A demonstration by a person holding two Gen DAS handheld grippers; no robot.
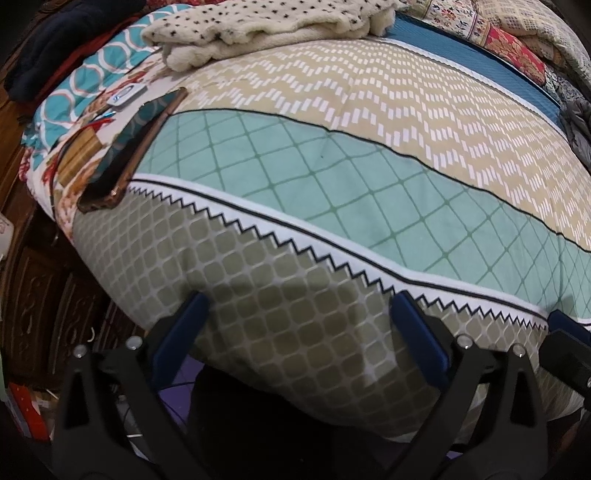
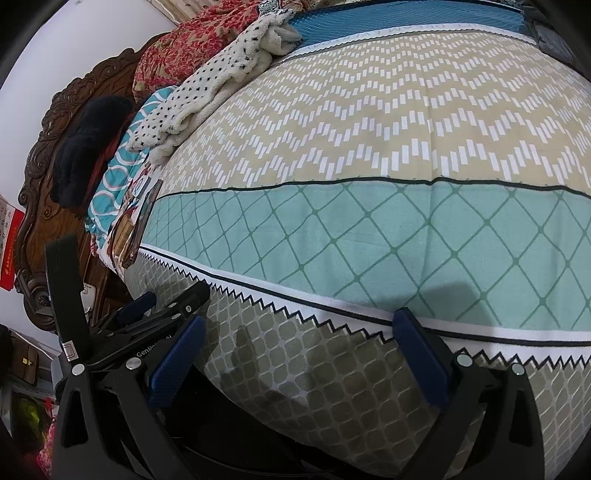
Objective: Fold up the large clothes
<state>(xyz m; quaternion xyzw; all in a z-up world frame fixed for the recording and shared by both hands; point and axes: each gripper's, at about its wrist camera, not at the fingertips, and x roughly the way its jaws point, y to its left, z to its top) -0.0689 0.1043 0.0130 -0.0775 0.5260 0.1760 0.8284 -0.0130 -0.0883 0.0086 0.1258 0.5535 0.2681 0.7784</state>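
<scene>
The left tool is hovering over the near edge of the bed, its pads spread with nothing pinched between them. The right tool is hanging just beside it on the right, also spread and gripping nothing. A patterned bedsheet is lying flat ahead of both tools, giving wide open room to move. The spotted fleece, the thing to fold, is sitting bunched at the far end, well ahead and slightly left. A phone is resting along the sheet's left edge, ahead-left of the left tool. A carved headboard is closing off the left side.
</scene>
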